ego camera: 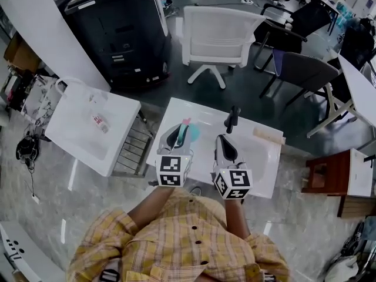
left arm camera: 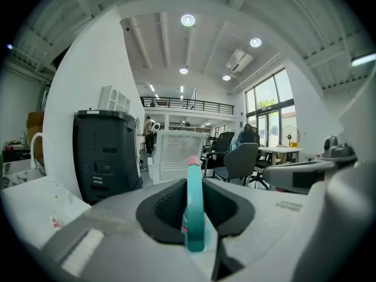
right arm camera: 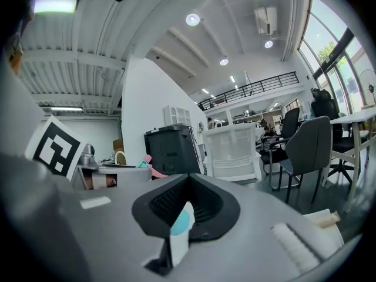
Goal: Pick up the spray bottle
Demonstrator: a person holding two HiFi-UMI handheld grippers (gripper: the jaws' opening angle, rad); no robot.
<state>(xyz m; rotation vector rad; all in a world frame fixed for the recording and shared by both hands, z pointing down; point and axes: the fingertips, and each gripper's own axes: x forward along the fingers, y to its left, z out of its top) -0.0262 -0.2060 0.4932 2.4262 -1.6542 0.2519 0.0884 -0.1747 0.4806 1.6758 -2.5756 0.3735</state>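
My left gripper [ego camera: 179, 135] is shut on a teal spray bottle [ego camera: 189, 131] with a pink tip and holds it over the white table [ego camera: 264, 157]. In the left gripper view the bottle [left arm camera: 194, 210] stands upright between the black pads, its pink tip at the top. My right gripper [ego camera: 224, 143] hovers just right of it, its jaws together and nothing seen in them. In the right gripper view only a thin slit [right arm camera: 179, 231] shows between the pads, and the left gripper [right arm camera: 108, 172] with the pink tip [right arm camera: 151, 168] sits at the left.
A dark upright object [ego camera: 232, 118] stands on the table beyond the right gripper, and a pale wooden block [ego camera: 268, 136] lies near the right edge. A white chair [ego camera: 220, 37], a black cabinet [ego camera: 117, 28] and dark chairs [ego camera: 305, 69] stand behind. A white side table [ego camera: 88, 128] is at the left.
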